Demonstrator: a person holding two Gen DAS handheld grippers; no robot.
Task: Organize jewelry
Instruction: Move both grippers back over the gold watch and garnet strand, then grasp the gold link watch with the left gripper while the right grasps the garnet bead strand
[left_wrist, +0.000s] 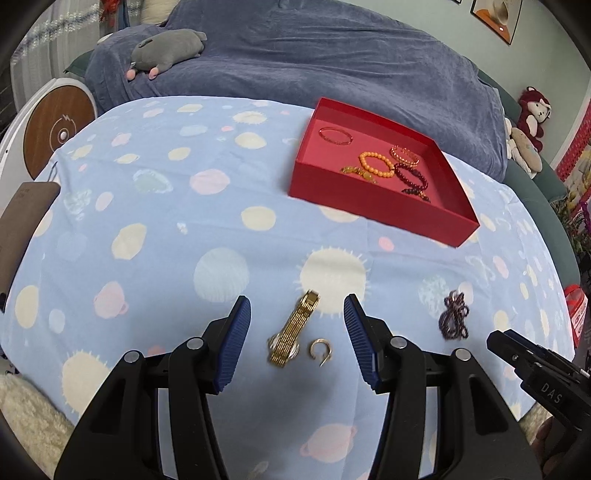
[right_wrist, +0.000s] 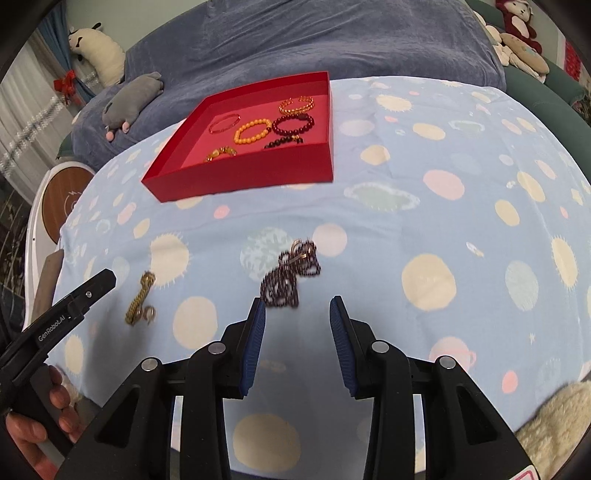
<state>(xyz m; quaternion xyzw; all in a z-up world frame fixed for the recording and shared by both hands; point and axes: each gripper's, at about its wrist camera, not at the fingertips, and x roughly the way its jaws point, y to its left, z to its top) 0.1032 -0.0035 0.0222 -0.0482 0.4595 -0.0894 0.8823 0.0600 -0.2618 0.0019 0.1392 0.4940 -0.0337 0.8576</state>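
Your left tool (left_wrist: 297, 325) stands half open and empty, straddling the gold watch (left_wrist: 293, 332) for pickup; your right tool (right_wrist: 297, 321), also open and empty, faces the dark bead necklace (right_wrist: 290, 273) just ahead.

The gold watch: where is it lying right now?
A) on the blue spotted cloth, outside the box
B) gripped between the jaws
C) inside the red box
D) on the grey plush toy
A: the gold watch lies on the blue spotted cloth beside a gold ring, well short of the red box.
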